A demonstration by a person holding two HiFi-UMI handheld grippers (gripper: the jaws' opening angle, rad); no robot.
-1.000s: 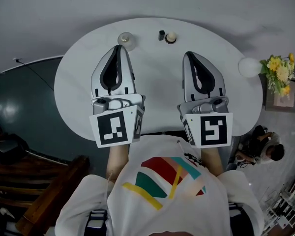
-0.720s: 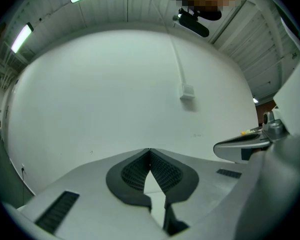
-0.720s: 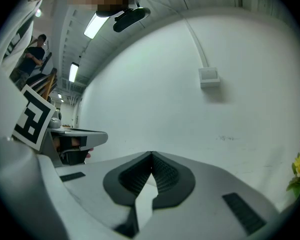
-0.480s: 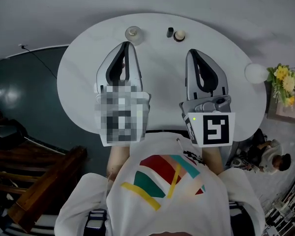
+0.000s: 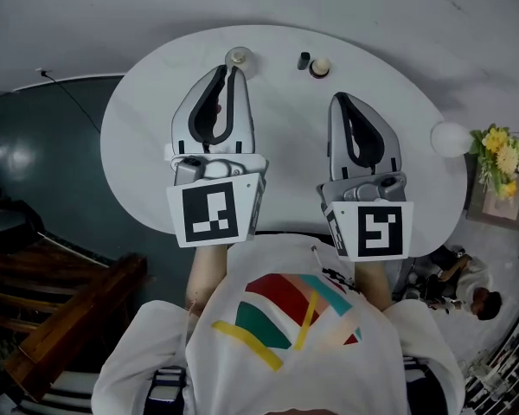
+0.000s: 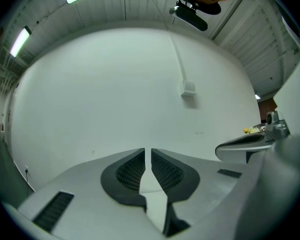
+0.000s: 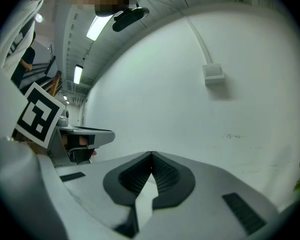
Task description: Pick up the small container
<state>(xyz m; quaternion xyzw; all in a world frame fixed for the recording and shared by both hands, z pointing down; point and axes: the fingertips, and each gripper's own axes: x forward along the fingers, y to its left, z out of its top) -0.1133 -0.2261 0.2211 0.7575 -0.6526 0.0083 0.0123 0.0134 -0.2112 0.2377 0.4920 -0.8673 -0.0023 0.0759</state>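
Observation:
On the white oval table (image 5: 138,137), three small things stand along the far edge: a clear round container (image 5: 239,56), a small dark cylinder (image 5: 304,60) and a small cream-topped container (image 5: 320,67). My left gripper (image 5: 229,70) is shut and empty, its tips just short of the clear container. My right gripper (image 5: 342,100) is also shut and empty, a little nearer than the cream-topped container. The left gripper (image 6: 150,151) and right gripper (image 7: 151,157) views show only a white wall beyond the closed jaws, with none of the containers in sight.
A white globe (image 5: 451,138) sits at the table's right edge, with yellow flowers (image 5: 500,148) on a stand beyond it. A person (image 5: 477,299) crouches on the floor at the lower right. A dark wooden bench (image 5: 60,318) stands at the lower left.
The head view has shifted slightly, so the table and containers sit a little further right and higher in the picture. Both grippers stay shut in the same place over the table.

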